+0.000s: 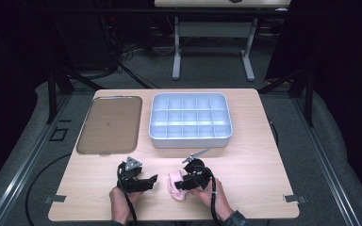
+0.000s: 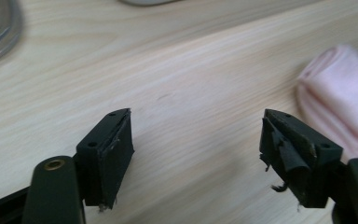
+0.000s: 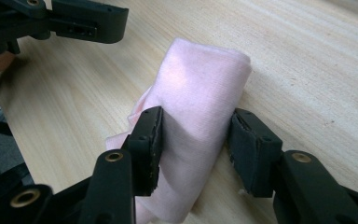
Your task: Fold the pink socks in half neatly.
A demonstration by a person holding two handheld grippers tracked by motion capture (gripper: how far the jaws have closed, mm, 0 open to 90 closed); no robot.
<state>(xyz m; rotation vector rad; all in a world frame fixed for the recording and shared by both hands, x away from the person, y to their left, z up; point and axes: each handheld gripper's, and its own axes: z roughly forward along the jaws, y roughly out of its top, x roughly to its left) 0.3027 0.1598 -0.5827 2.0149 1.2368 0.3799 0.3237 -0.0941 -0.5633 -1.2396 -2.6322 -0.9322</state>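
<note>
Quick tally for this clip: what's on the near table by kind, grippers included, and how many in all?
Folded pink cloth: 1
Flat brown tray: 1
Divided grey-blue bin: 1
Handheld grippers: 2, left gripper and right gripper
Total: 5

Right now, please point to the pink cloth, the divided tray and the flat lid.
pink cloth point(image 3: 200, 84): right gripper view, its folded upper face.
divided tray point(image 1: 190, 140): high view, its near outer wall.
flat lid point(image 1: 109, 125): high view, its centre.
</note>
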